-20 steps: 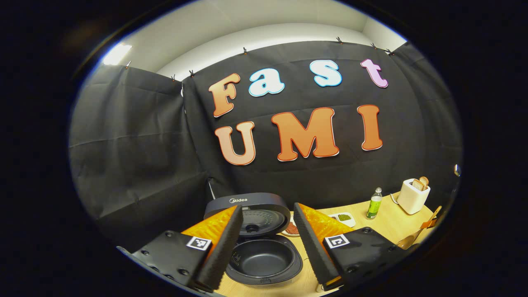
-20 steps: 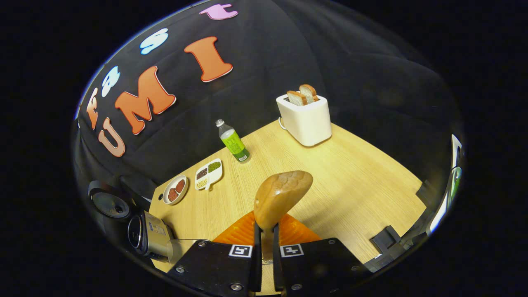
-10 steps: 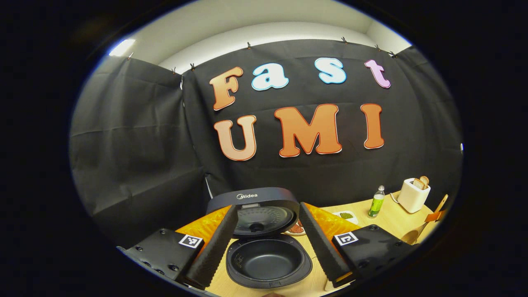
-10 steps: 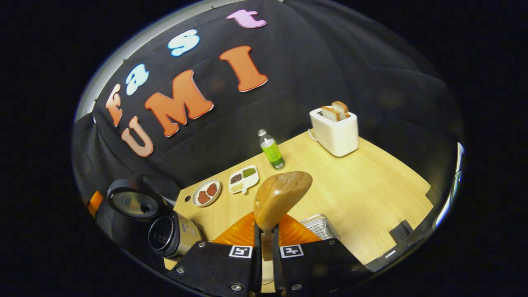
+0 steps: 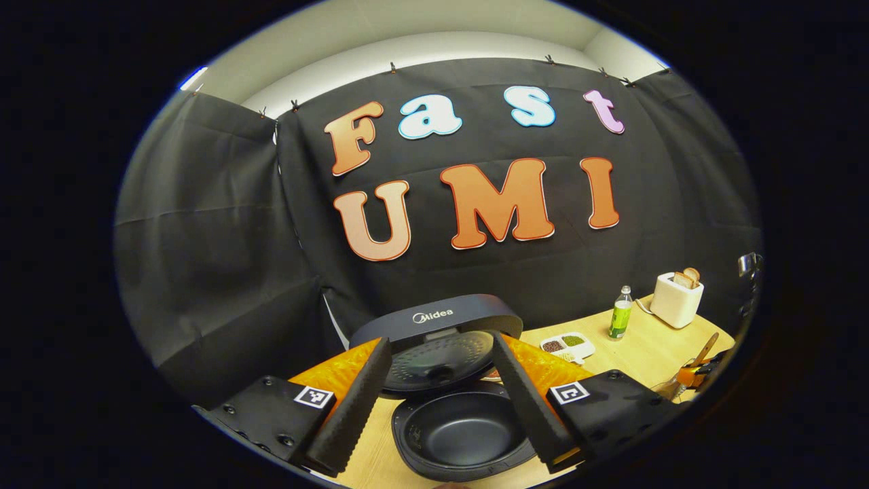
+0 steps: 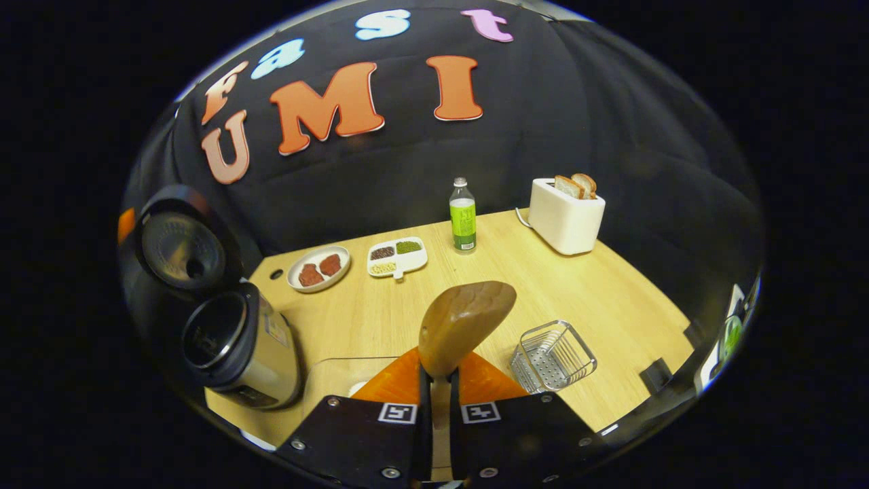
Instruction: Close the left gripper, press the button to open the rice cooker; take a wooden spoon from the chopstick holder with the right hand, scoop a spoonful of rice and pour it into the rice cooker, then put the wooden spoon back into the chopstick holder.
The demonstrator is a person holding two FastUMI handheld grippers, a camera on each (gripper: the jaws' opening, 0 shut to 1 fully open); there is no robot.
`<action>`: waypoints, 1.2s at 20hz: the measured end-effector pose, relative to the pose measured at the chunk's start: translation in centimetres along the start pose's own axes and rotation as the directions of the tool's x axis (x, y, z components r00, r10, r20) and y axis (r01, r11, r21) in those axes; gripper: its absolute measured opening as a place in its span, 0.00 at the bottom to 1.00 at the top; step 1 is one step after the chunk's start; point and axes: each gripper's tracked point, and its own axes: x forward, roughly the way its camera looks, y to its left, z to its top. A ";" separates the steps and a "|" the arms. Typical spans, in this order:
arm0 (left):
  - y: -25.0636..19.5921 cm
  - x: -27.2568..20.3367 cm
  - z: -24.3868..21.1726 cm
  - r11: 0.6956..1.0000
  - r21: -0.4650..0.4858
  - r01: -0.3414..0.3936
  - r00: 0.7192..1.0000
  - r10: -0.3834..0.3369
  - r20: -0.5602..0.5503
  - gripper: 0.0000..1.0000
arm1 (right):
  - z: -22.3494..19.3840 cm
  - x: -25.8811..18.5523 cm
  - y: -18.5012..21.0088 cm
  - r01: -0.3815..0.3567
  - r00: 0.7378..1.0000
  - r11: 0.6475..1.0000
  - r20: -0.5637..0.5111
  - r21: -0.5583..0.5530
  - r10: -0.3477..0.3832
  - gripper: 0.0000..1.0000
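R gripper point(image 6: 440, 407) has its fingers clamped narrow on the neck of the wooden spoon point(image 6: 465, 326), both pressing the handle just below the bowl. The bowl sticks up and fwd, hollow side not visible, so can't tell if it carries rice. The spoon hangs above the desk point(image 6: 597, 292), between the rice cooker point(image 6: 234, 343) on one side and the wire chopstick holder point(image 6: 553, 356) on the other. A clear container point(image 6: 333, 377) sits just under the fingers, contents unclear.

L gripper point(image 5: 441, 401) hovers w/ fingers spread wide, holding nothing, over the cooker's dark inner pot point(image 5: 465, 435); lid point(image 5: 438, 326) stands up behind it. So the button step looks done, spoon is out of the holder.

Handling, as a guess: spoon is light, stiff, smooth-finished wood, so it could pivot in a narrow pinch. Grip this close to the bowl gives good control of tilt but puts the fingers near the rice. Keep the bowl level when loaded; loose grains spill easily. The holder looks light and may shift when the spoon goes back in.

Other stuff well apart on the far desk: green bottle point(image 6: 463, 216), toaster point(image 6: 565, 216), meat plate point(image 6: 318, 267), divided dish point(image 6: 397, 256).
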 end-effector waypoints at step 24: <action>1.4 0.7 -2.6 0.999 0.046 0.010 0.998 -0.007 -0.062 0.93 | -5.8 2.3 3.4 0.079 0.993 0.997 0.081 0.019 -0.081 0.06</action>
